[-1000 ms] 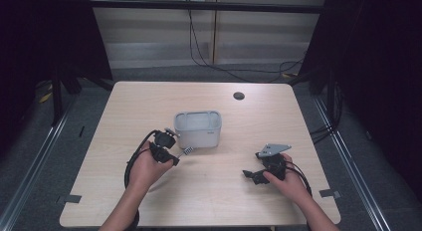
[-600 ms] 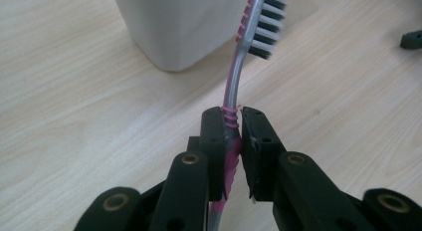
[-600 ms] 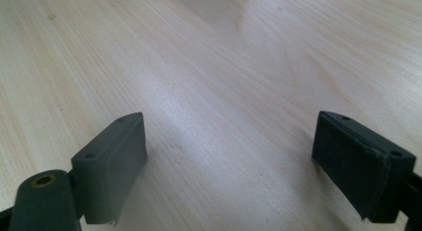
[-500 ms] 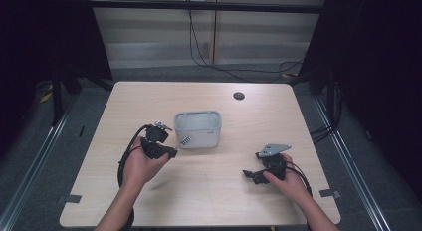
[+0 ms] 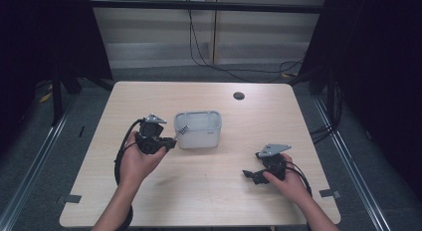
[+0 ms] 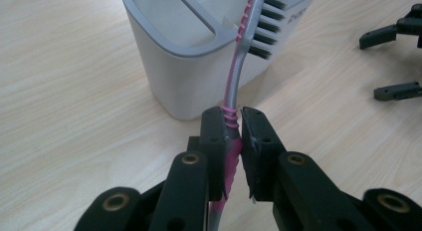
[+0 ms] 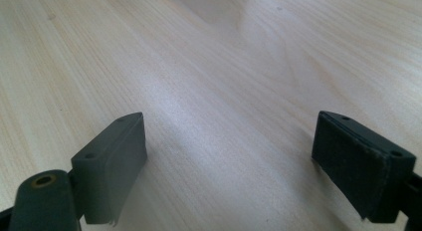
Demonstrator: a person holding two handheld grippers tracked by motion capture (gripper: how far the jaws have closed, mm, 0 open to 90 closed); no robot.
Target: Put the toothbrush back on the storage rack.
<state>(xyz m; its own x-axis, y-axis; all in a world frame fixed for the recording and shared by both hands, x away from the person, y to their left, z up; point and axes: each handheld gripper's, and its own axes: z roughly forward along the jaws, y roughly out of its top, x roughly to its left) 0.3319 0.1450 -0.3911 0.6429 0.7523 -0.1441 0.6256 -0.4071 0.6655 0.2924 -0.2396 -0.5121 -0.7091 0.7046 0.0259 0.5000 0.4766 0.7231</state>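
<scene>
A pink and grey toothbrush (image 6: pixel 233 84) with dark bristles is pinched by its handle in my left gripper (image 6: pixel 238 136), which is shut on it. The brush head (image 5: pixel 183 130) is level with the left rim of a pale grey holder (image 5: pixel 199 139), bristles facing it. In the left gripper view the holder (image 6: pixel 169 76) stands just beyond the jaws, its slots open at the top. My left gripper (image 5: pixel 170 140) hangs above the table, left of the holder. My right gripper (image 5: pixel 251 175) rests low at the right front, open, with bare wood between its jaws (image 7: pixel 244 161).
A small dark round disc (image 5: pixel 239 95) sits in the wooden table (image 5: pixel 149 201) near the far edge. The right gripper's open jaws (image 6: pixel 398 90) show at the right of the left gripper view. Cables trail from both grippers toward the person.
My left hand has risen and drawn slightly left with the toothbrush, so the brush head now sits up at the holder's rim. The right hand has stayed put.
</scene>
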